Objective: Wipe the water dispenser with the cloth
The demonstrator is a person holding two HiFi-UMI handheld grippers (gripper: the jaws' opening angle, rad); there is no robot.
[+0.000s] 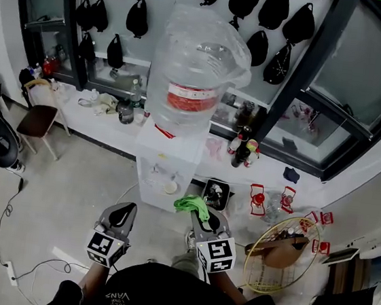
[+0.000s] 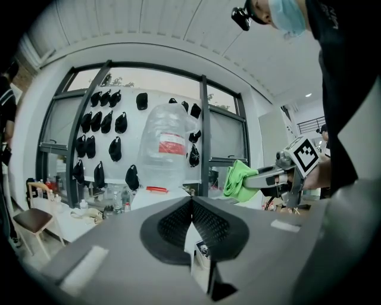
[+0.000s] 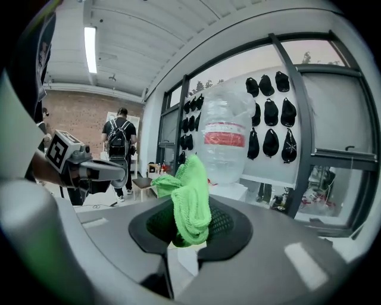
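A white water dispenser (image 1: 167, 166) stands against the window ledge with a big clear bottle (image 1: 195, 67) wrapped in plastic on top. My right gripper (image 1: 199, 213) is shut on a green cloth (image 1: 192, 205), held in front of the dispenser's lower right corner, apart from it. In the right gripper view the cloth (image 3: 189, 199) bunches up between the jaws, with the bottle (image 3: 226, 140) behind. My left gripper (image 1: 123, 214) is shut and empty, left of the right one; its pads (image 2: 191, 223) meet in the left gripper view, where the cloth (image 2: 237, 180) shows at right.
A wooden chair (image 1: 41, 116) stands at left. Bottles (image 1: 243, 151) and clutter line the ledge. A round wire basket (image 1: 281, 254) lies on the floor at right, and a cable with a power strip (image 1: 9, 271) at lower left. A person with a backpack (image 3: 121, 149) stands far off.
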